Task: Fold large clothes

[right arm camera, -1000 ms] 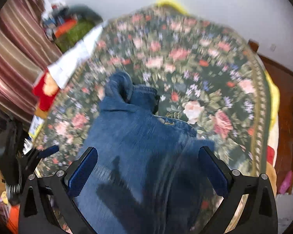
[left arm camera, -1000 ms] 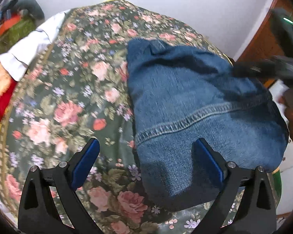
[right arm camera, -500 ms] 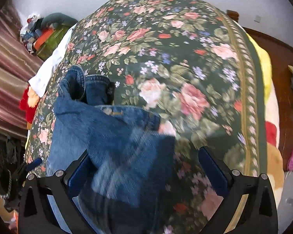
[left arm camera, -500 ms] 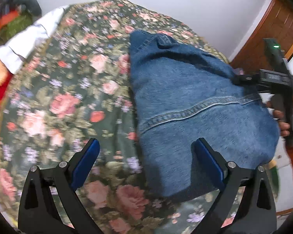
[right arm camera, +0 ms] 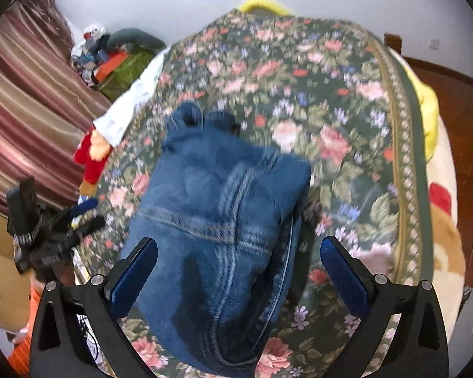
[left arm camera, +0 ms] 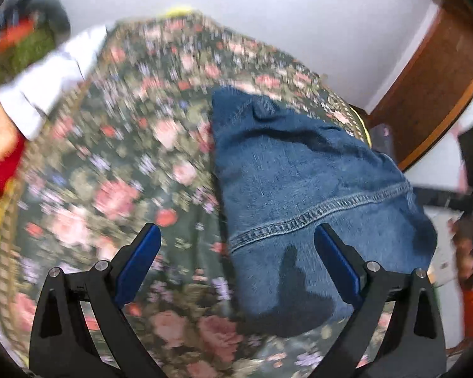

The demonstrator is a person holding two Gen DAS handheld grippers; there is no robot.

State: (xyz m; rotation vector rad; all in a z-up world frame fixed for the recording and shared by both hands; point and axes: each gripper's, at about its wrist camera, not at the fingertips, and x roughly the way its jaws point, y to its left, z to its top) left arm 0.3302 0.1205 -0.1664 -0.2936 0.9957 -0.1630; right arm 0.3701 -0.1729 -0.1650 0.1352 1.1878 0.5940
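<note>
Folded blue jeans (left arm camera: 302,195) lie on the floral bedspread (left arm camera: 116,170), near its right edge in the left wrist view. My left gripper (left arm camera: 238,263) is open and empty, hovering over the near end of the jeans. In the right wrist view the jeans (right arm camera: 217,220) lie as a compact folded stack. My right gripper (right arm camera: 238,272) is open and empty above their near end. The left gripper also shows at the left edge of the right wrist view (right arm camera: 85,211).
A white cloth (right arm camera: 132,97) and a red plush toy (right arm camera: 91,157) lie at the bed's far side by striped curtains (right arm camera: 25,100). A yellow blanket (right arm camera: 425,107) edges the bed. Wooden furniture (left arm camera: 432,72) stands by the wall.
Both grippers have pulled back from the jeans. The right wrist view has swung so the folded jeans sit centred between its fingers. The jeans lie folded over and still.
</note>
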